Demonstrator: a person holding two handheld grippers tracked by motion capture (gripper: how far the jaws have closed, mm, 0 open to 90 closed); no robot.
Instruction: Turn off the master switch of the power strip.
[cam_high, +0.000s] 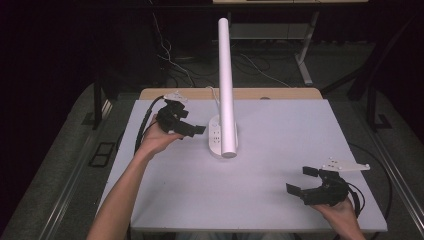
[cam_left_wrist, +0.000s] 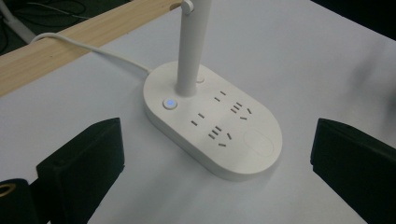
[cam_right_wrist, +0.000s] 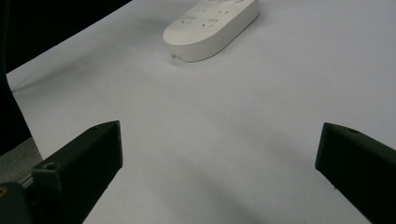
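Observation:
A white desk lamp stands mid-table: an oval base (cam_high: 218, 140) with several sockets and a tall white stem (cam_high: 226, 75). My left gripper (cam_high: 194, 131) is open just left of the base, pointing at it and apart from it. In the left gripper view the base (cam_left_wrist: 243, 140) lies between and beyond the spread jaws of the left gripper (cam_left_wrist: 217, 154), with a blue-lit button (cam_left_wrist: 170, 103) beside the stem (cam_left_wrist: 191, 46). My right gripper (cam_high: 302, 180) is open and empty near the front right corner. From the right gripper (cam_right_wrist: 219, 149) the base (cam_right_wrist: 212, 28) is far off.
The white table (cam_high: 285, 125) has a wooden strip (cam_high: 250, 93) along its back edge. The lamp's white cable (cam_left_wrist: 88, 49) runs off over that strip. Behind the table, loose cables (cam_high: 175, 62) and a metal desk leg (cam_high: 305, 60) lie on the dark floor.

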